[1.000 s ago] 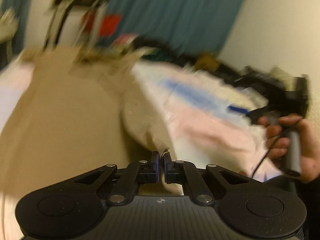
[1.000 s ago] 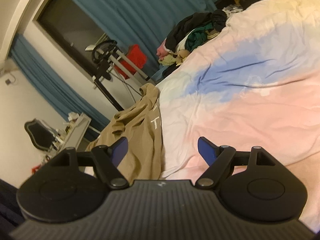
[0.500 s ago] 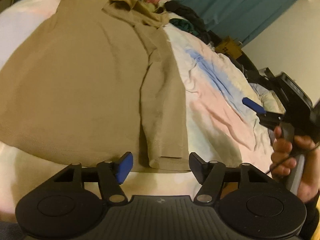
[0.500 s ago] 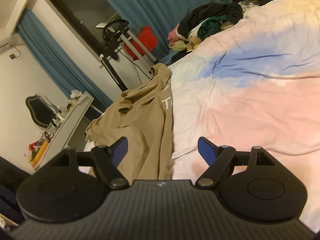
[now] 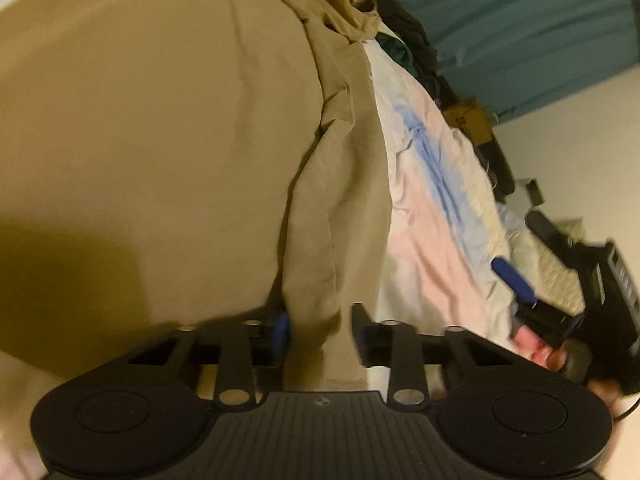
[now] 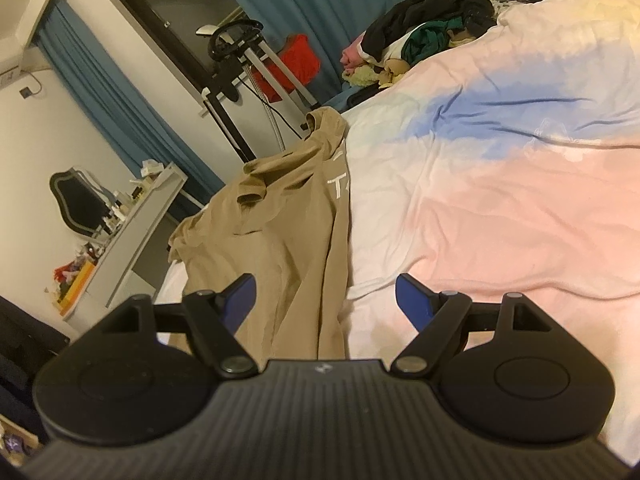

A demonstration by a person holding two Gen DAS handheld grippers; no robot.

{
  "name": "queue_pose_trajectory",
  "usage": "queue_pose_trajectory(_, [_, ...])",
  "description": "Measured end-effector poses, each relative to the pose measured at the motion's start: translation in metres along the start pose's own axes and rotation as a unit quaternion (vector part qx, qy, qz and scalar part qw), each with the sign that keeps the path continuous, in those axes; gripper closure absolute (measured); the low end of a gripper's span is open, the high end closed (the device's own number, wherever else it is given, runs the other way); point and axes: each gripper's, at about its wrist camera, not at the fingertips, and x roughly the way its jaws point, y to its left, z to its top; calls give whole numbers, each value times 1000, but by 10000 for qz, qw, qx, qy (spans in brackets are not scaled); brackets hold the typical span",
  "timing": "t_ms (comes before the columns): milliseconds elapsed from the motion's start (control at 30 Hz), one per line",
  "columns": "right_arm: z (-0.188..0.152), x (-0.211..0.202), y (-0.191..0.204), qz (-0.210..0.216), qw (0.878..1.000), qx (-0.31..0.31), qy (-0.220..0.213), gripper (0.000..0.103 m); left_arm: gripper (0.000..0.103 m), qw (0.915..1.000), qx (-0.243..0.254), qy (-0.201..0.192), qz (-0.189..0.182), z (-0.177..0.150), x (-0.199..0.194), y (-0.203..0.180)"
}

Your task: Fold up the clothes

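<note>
Tan shirt (image 5: 160, 140): we see it fill the frame's left.
Left gripper (image 5: 320, 330): partly parted, folded sleeve edge between our fingers.
Right gripper (image 6: 324, 300): wide, holding nothing.

Tan shirt (image 5: 160, 140) with white lettering, pastel pink-blue-white duvet (image 6: 500, 184), teal curtains (image 6: 320, 4)

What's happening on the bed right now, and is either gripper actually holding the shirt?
A tan shirt lies spread on the pastel bedspread. The left gripper is open, its fingers either side of the folded sleeve edge at the hem, not clamped on it. The right gripper is open too, hovering over the bed near the shirt's edge and holding nothing. A pile of other clothes sits at the far side.
</note>
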Motion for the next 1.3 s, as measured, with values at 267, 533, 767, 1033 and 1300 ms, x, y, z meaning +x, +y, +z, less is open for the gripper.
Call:
queue_pose_trajectory(267, [19, 58, 51, 601, 9948, -782, 262, 27, 98, 9994, 72, -324, 68, -12, -15, 1])
queue_pose_trajectory(533, [27, 211, 98, 80, 9780, -1912, 830, 56, 99, 9963, 377, -748, 162, -24, -31, -2])
queue_pose_trajectory(767, [24, 299, 113, -222, 9701, -2293, 761, 59, 99, 9955, 589, -688, 265, -30, -30, -4])
queue_pose_trajectory(1033, [39, 311, 121, 112, 9713, -2351, 344, 93, 101, 9932, 910, -707, 174, -45, -32, -20])
queue_pose_trajectory(1300, [56, 317, 119, 373, 9847, -1695, 158, 93, 100, 9902, 1095, -793, 359, -54, -35, -25])
